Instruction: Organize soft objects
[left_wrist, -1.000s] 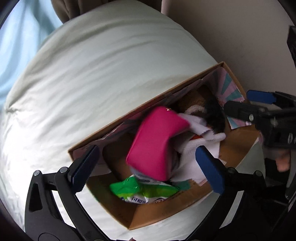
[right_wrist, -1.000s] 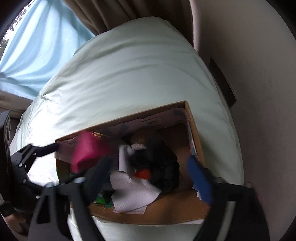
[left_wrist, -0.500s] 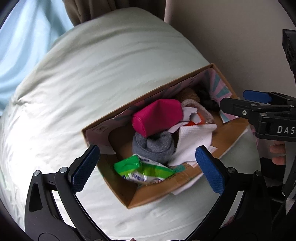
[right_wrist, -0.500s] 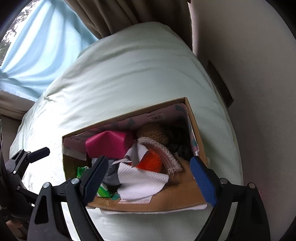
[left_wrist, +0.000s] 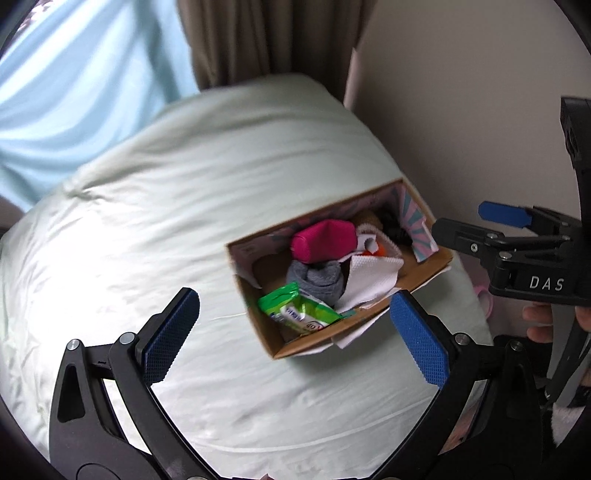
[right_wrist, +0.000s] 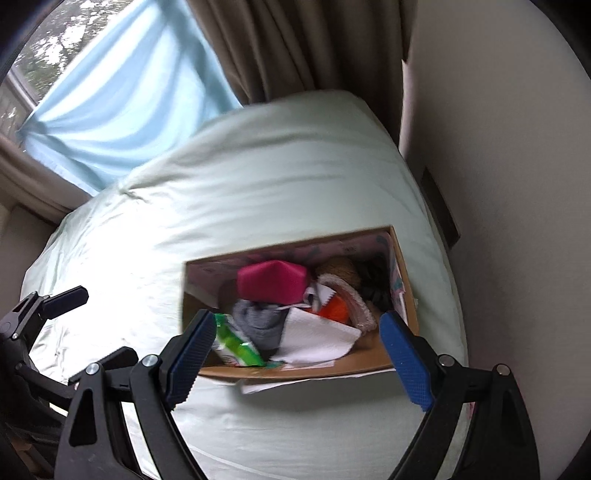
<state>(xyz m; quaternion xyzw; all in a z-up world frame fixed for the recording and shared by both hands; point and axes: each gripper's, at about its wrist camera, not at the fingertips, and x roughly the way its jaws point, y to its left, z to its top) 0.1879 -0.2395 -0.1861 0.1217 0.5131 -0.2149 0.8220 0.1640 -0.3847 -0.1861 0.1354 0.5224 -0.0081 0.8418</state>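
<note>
- Nearest to us, our left tool (left_wrist: 295, 339) and our right tool (right_wrist: 299, 358) both stand spread wide and carry nothing.
- Just past the fingertips, the cardboard box (right_wrist: 295, 371) lies on the bed (left_wrist: 166, 229); the right tool frames its near wall, so we judge this one nearer.
- For the left tool, the box lies ahead and to the right, its long axis running diagonally away.
- Inside, from near to far: the green packet (left_wrist: 295, 310), the grey sock (left_wrist: 314, 277), the pink pouch (left_wrist: 325, 240).
</note>
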